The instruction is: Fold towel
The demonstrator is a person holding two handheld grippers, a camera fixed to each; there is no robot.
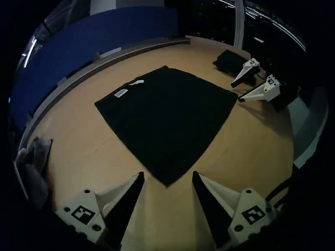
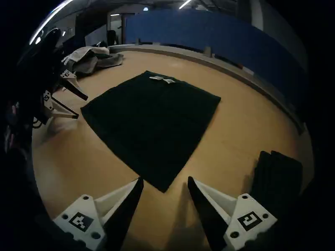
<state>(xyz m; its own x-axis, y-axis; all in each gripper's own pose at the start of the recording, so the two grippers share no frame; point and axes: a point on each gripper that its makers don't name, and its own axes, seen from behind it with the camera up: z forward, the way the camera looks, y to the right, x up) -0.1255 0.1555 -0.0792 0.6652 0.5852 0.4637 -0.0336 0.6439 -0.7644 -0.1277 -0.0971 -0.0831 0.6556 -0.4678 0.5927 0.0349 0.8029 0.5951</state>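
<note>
The dark towel (image 1: 167, 113) lies flat on the counter (image 1: 251, 150), one corner pointing into the gap of my left tongs (image 1: 167, 175), just ahead of their tips. I take that as deliberate, since a corner is the easiest place to pinch. The left tongs are spread wide and hold nothing. My right tongs (image 2: 164, 180) are spread and empty too, with another corner just ahead of their gap. Each pair faces its own corner, ready for a fold that I judge hasn't begun. White tags (image 2: 161, 78) sit on the edge far from the right tongs. Right of those tongs stands a stack of folded dark cloths (image 2: 276, 175), probably finished ones. Far ahead to their left lies a rumpled light pile (image 2: 90, 58).
</note>
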